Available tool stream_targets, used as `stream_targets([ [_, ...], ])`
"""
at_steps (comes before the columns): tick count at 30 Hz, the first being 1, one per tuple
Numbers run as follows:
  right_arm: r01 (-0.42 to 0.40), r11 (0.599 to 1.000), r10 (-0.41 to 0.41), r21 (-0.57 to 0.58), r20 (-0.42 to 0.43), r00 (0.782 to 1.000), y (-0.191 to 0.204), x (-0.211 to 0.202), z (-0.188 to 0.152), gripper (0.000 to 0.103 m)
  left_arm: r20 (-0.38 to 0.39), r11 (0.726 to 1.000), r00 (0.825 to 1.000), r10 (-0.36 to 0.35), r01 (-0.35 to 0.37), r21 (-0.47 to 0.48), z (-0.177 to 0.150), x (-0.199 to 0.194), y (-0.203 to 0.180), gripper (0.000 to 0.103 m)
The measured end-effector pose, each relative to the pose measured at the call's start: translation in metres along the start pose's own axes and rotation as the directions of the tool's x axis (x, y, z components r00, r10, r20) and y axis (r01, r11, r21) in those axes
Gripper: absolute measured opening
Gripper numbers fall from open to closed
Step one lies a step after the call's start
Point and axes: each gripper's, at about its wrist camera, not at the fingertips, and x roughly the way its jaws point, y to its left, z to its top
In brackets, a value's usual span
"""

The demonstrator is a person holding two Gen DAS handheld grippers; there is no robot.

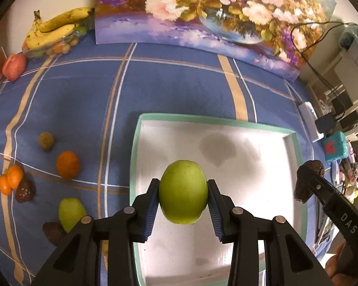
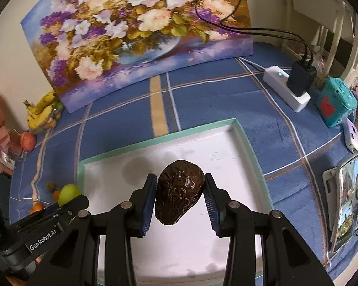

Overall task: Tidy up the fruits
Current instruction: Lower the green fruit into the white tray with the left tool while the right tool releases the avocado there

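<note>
Green apple clamped, left tongs | right tongs clamp avocado, probably | phone right-view only

Flower painting stands behind white charger.

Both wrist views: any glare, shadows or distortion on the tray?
Left wrist: fisheye bows the tray rim; soft grey shadow blotches beyond the green apple. Right wrist: same bowing; small glare spots on the avocado; everything reasonably sharp.
</note>
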Motion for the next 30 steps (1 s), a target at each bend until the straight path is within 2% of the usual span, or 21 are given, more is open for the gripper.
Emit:
stream_targets([
  [6,0.012,1.0,-0.012,0.006,-0.054,0.998,-0.008,0.017,-0.005,0.041,-0.054,1.0,0.998,0.022,-0.021,0.013,-0.011,0.02,0.0,0.041],
  [13,0.062,0.998,-0.06,0.004,-0.14,0.988,-0.017,0.043,-0.017,0.041,-0.107,0.999,0.993,0.049,-0.047,0.017,-0.023,0.037,0.001,0.041],
  [16,0.108,0.994,-0.108,-0.012,-0.158,0.982,-0.02,0.048,-0.02,0.041,-0.1,0.998,0.993,0.064,-0.061,0.034,-0.025,0.038,-0.003,0.041],
  [30,0.132,0.99,-0.138,-0.043,-0.189,0.972,-0.02,0.063,-0.033,0.041,-0.101,0.997,0.993,0.069,-0.065,0.04,-0.027,0.035,-0.005,0.042],
])
